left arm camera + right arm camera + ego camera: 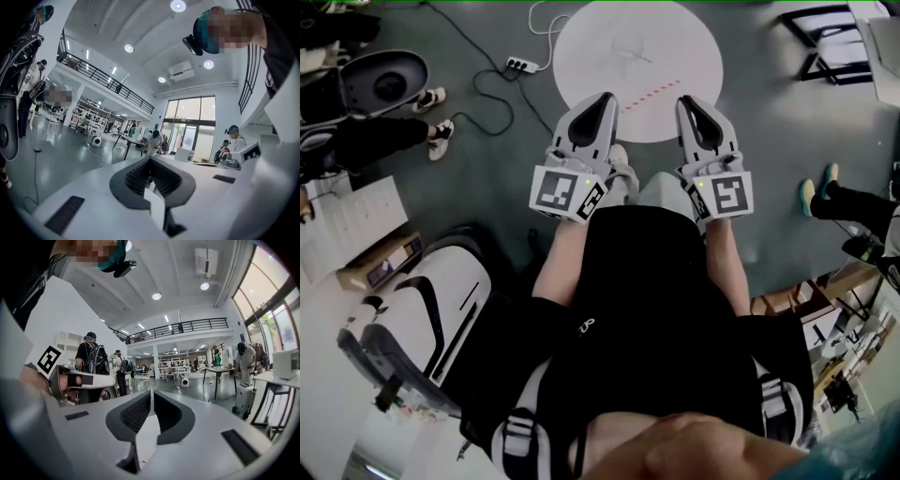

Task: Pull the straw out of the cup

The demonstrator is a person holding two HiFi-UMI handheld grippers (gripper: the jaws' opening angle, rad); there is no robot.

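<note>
Red-striped straw (652, 94) lies between left gripper (604, 97) and right gripper (687, 100), both closed.

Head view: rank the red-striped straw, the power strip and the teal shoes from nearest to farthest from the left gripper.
From the left gripper:
1. Red-striped straw, lying on the round table just right of the gripper's tip.
2. Power strip, on the floor up and to the left.
3. Teal shoes, on the floor at far right.
</note>
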